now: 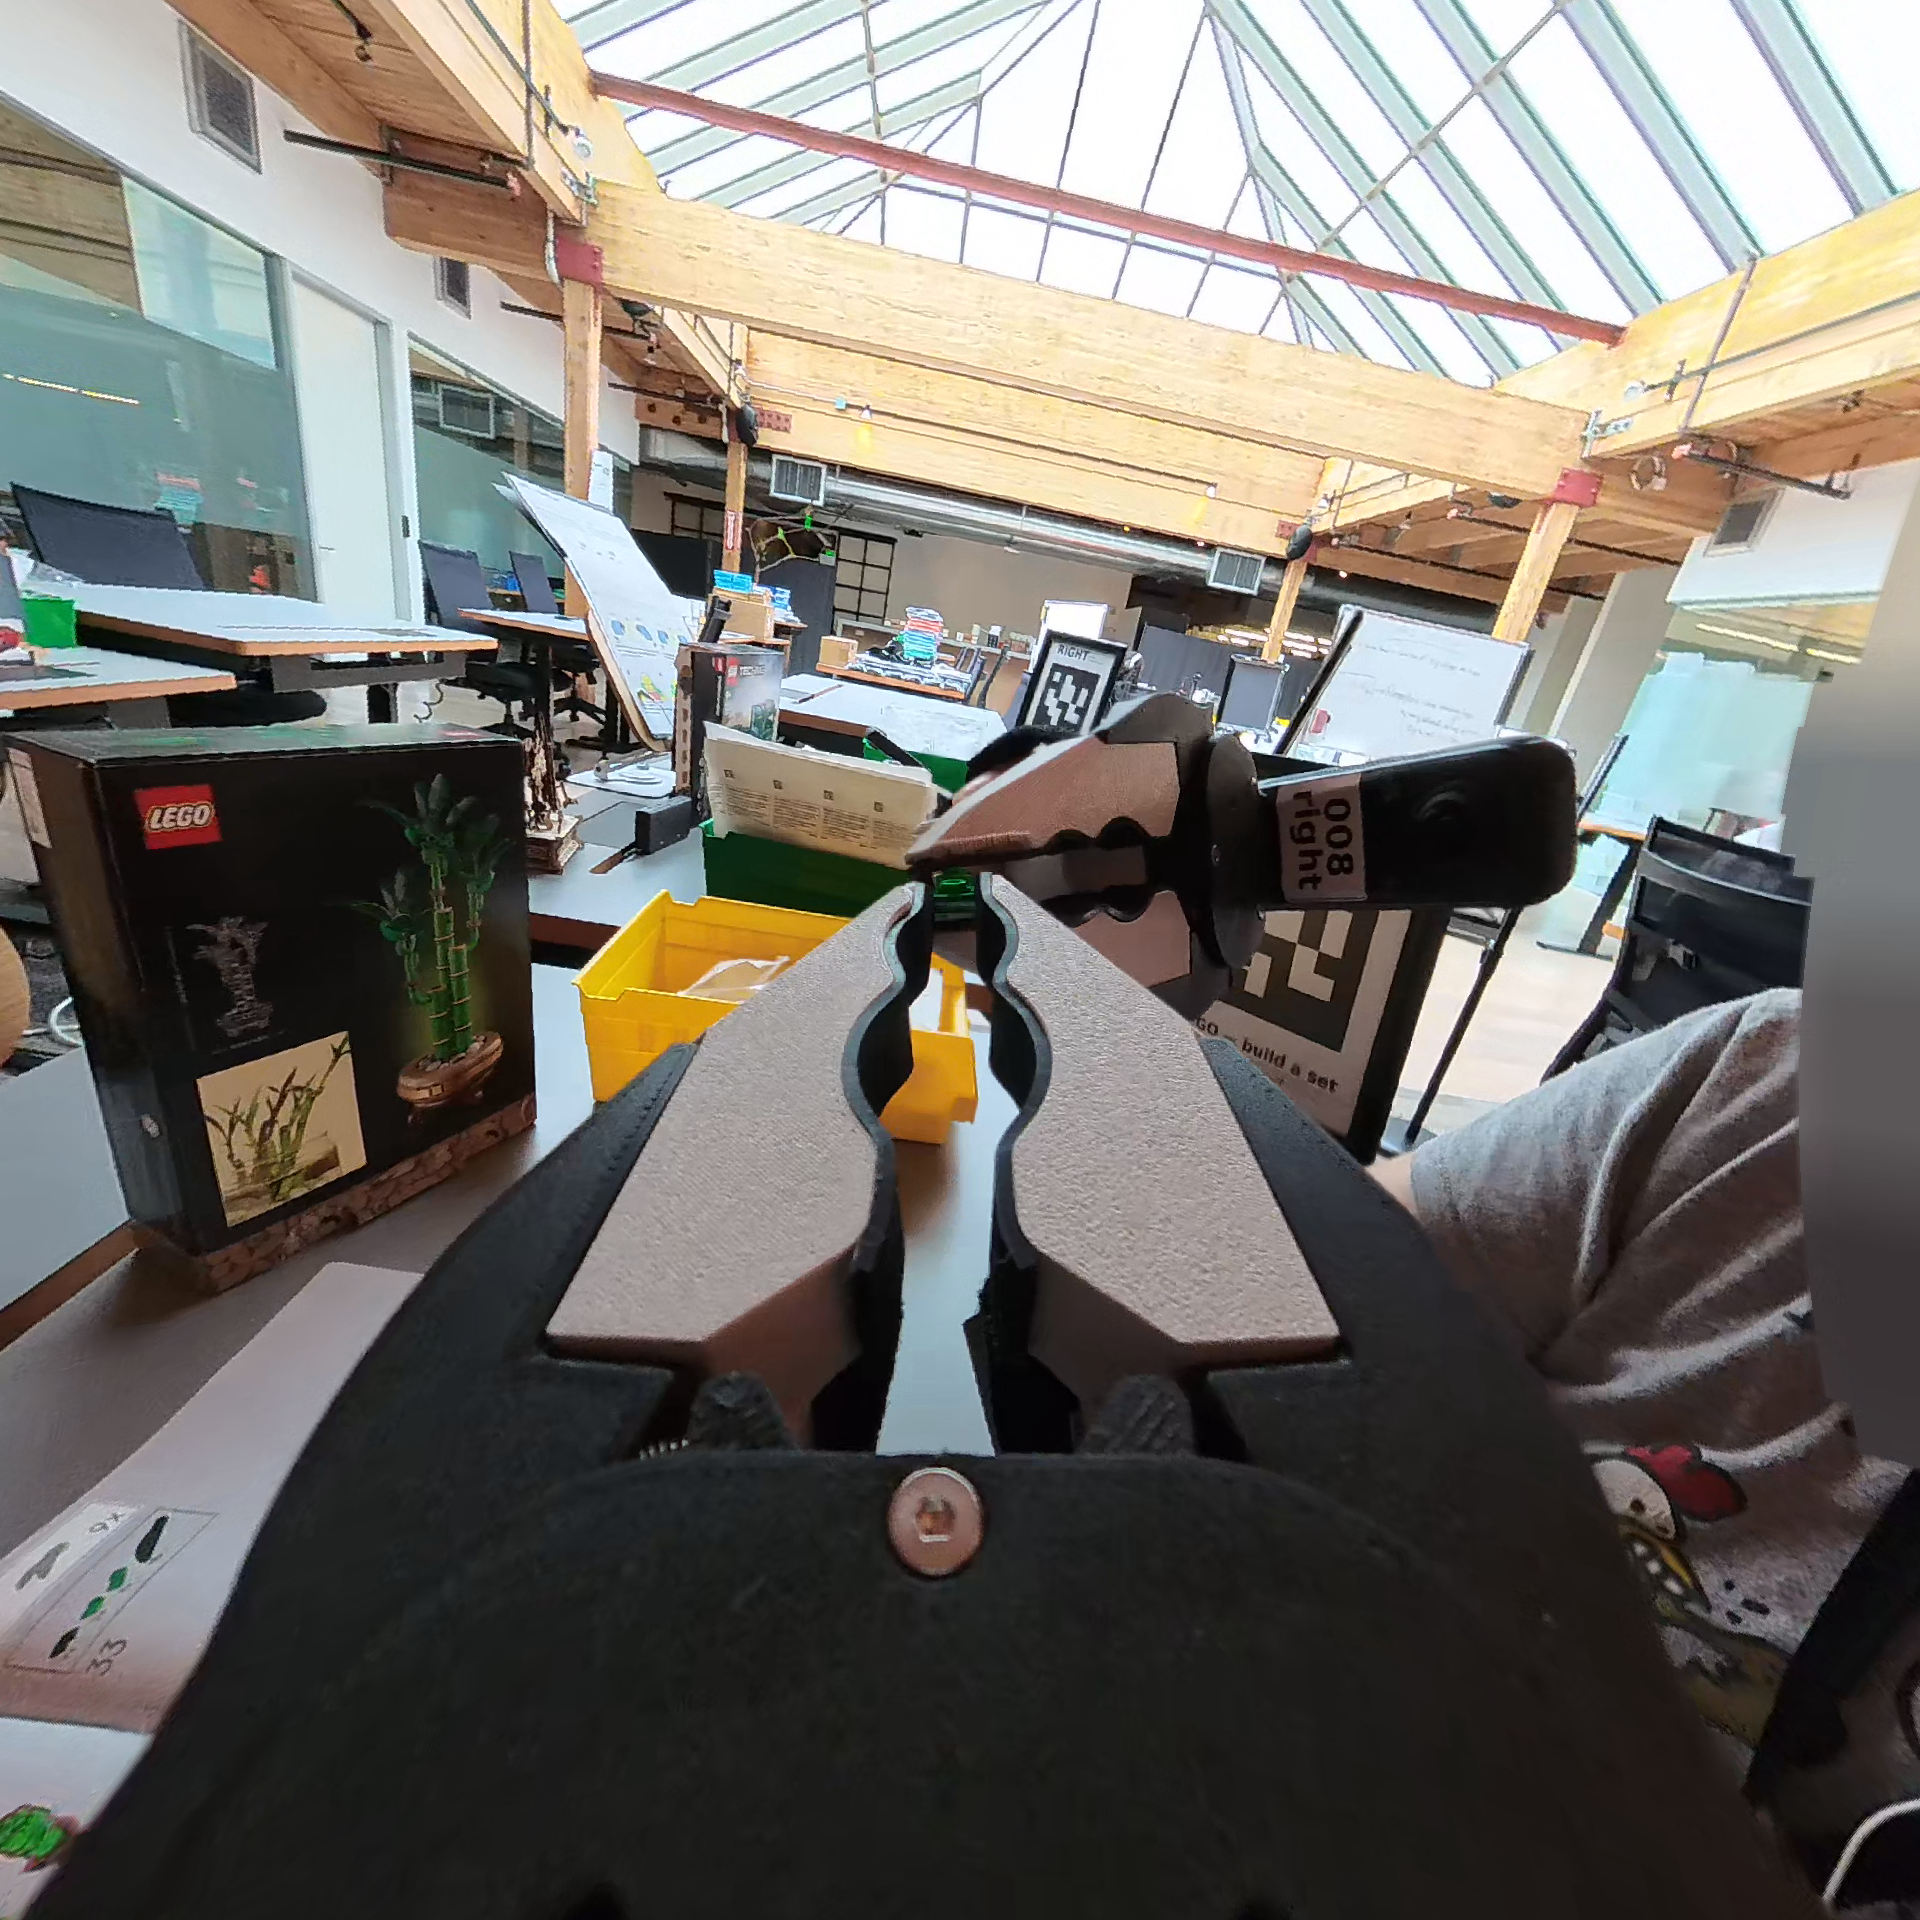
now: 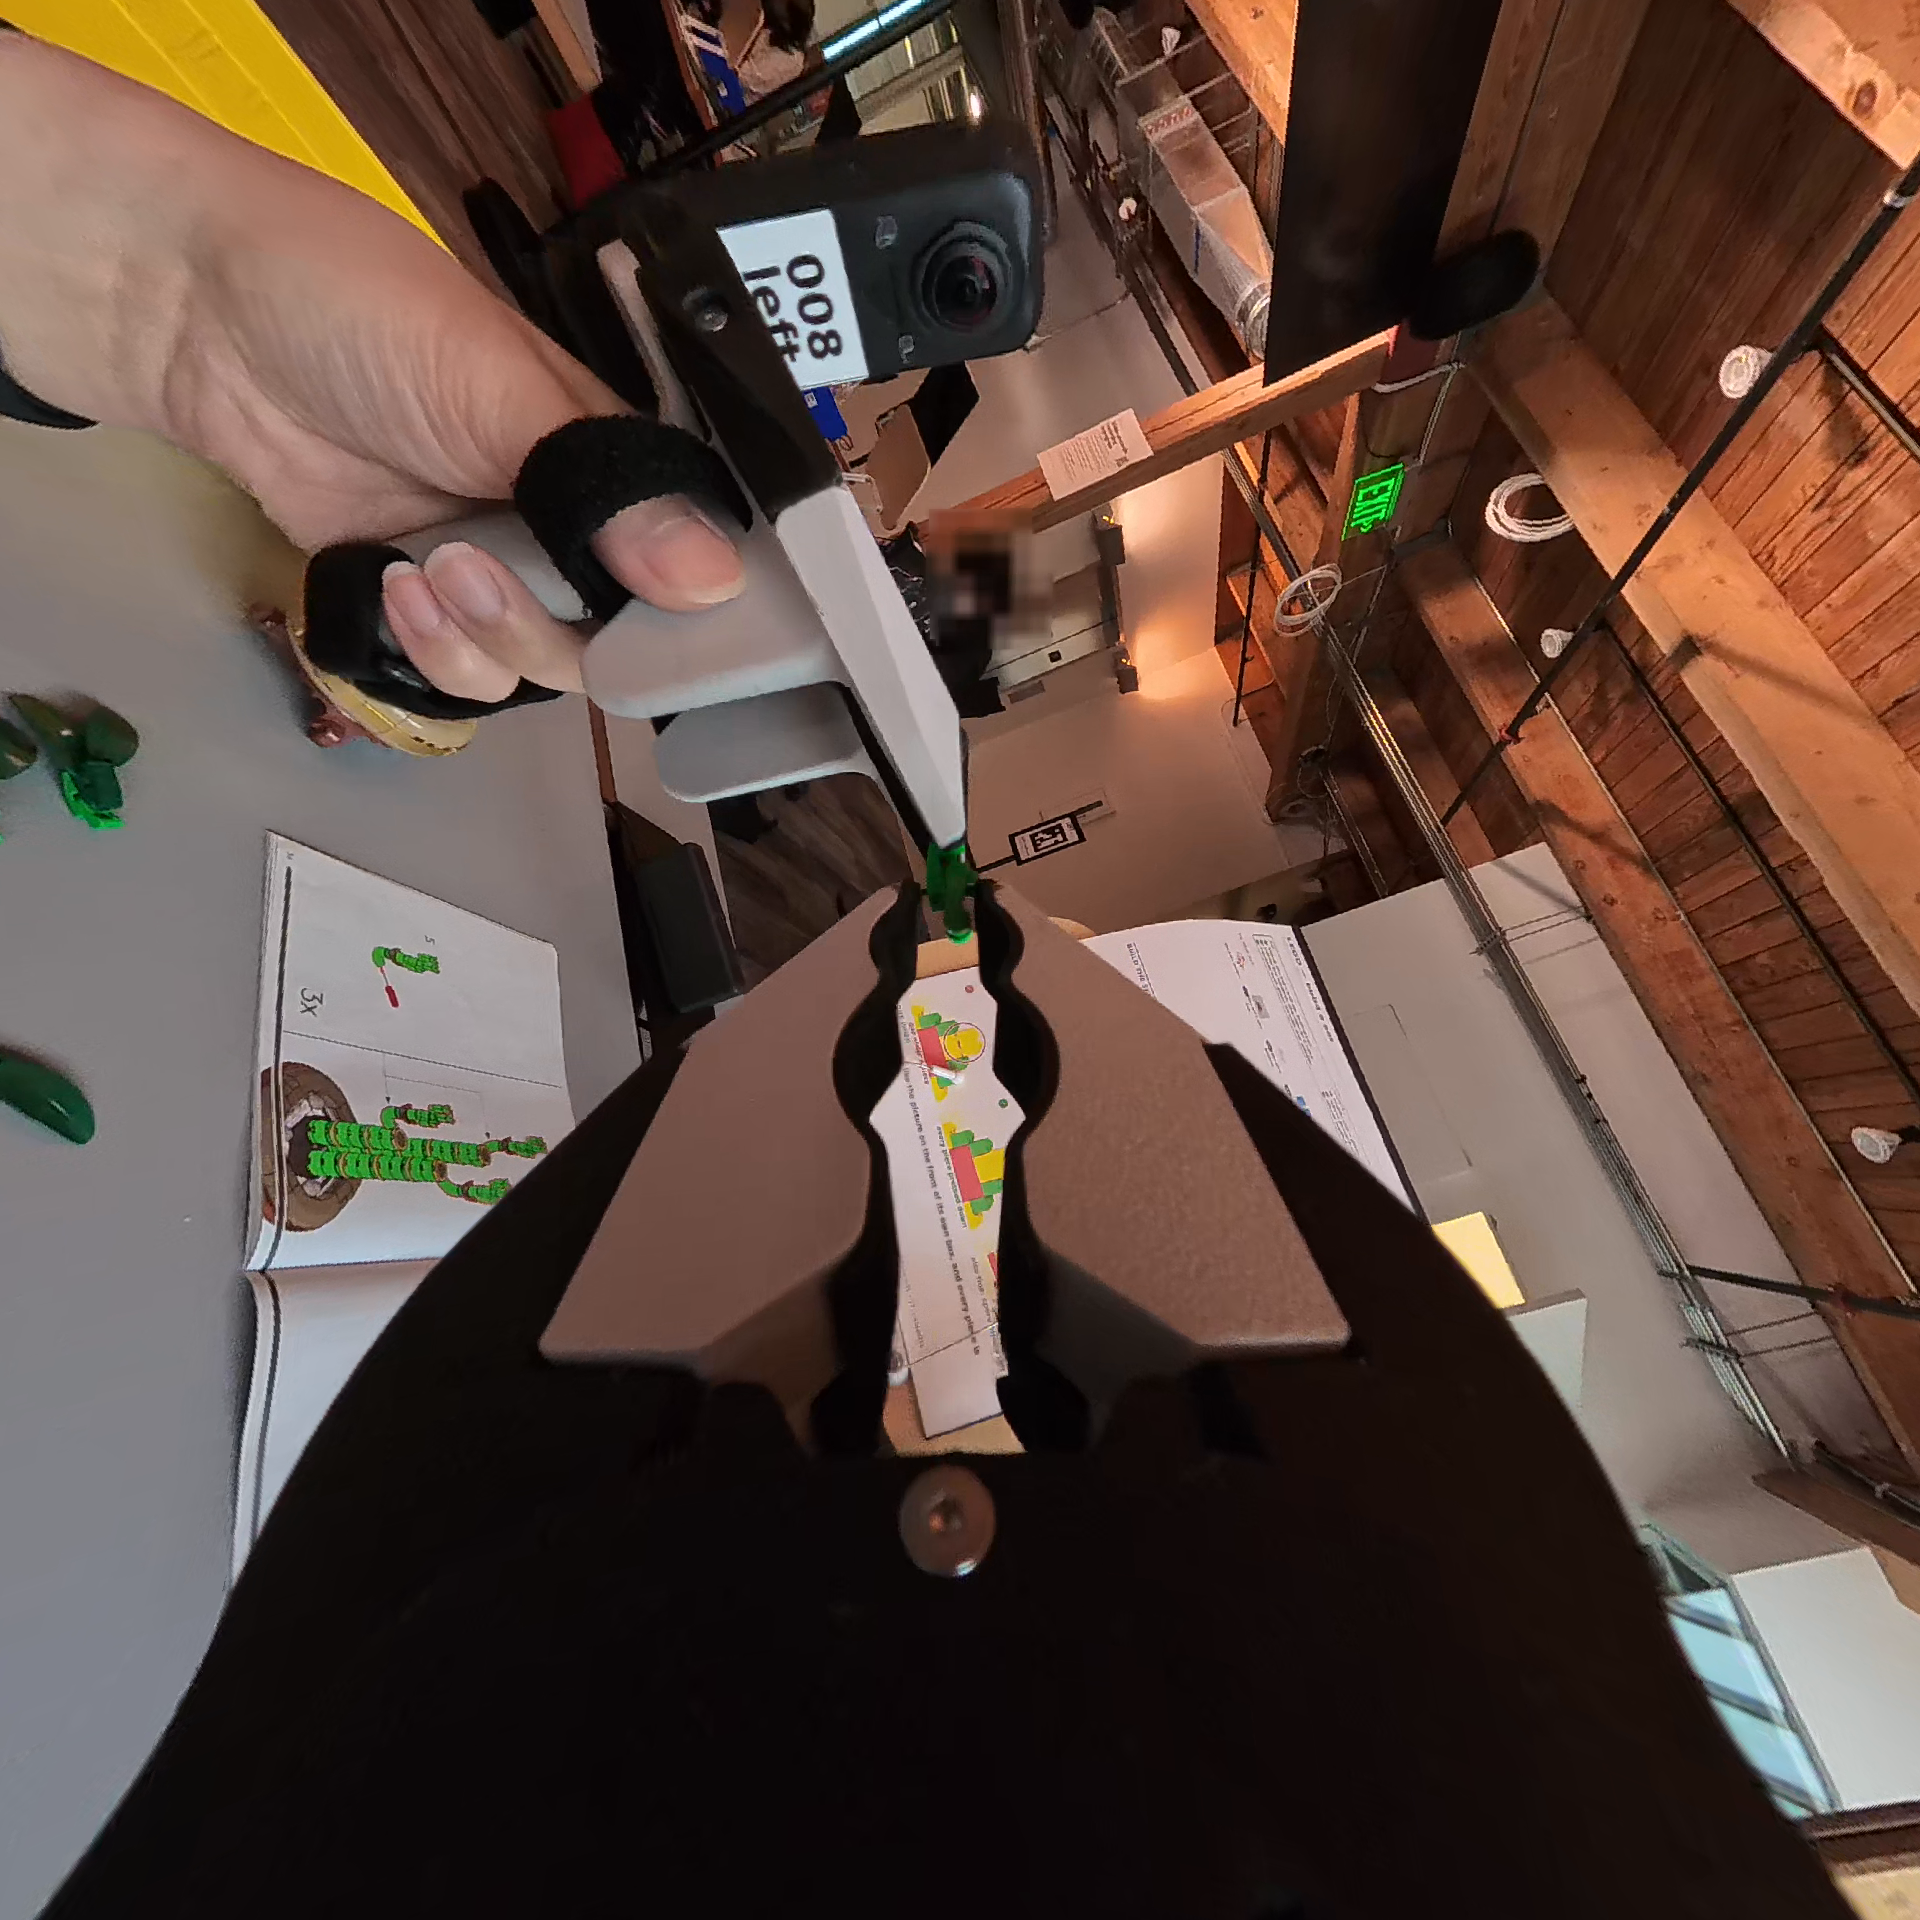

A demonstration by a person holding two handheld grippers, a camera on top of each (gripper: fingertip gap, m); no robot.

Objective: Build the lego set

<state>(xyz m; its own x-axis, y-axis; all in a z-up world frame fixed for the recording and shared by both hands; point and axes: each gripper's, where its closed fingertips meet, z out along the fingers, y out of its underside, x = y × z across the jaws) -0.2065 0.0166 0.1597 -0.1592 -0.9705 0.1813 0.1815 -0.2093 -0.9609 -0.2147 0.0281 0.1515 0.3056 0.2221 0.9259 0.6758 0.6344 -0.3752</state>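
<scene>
Both tools are raised above the desk [image 2: 125,540], tips meeting. In the right wrist view, the right hand-held gripper [image 2: 948,906] is narrowed onto a small green lego piece [image 2: 950,891], pinched at the very tips. The left hand-held gripper [image 2: 943,831] comes in from above and touches the top of the same piece; its fingers lie close together, but whether they also clamp the piece cannot be told. A bare hand [image 2: 312,343] works its levers through black finger straps.

In the left wrist view, the left hand-held gripper [image 1: 948,885] shows a narrow gap at the tips, with a trace of green just beyond, and the right hand-held gripper [image 1: 935,857] crosses in from the right.

On the desk: an open instruction booklet [image 2: 416,1049] near the edge, loose green pieces [image 2: 78,769] well left of it, a round brown and gold base [image 2: 384,717] partly hidden by the hand. A yellow bin [image 1: 748,997] and the black set box [image 1: 291,966] stand ahead and to the left, apart from the tips. Open air surrounds the held piece.
</scene>
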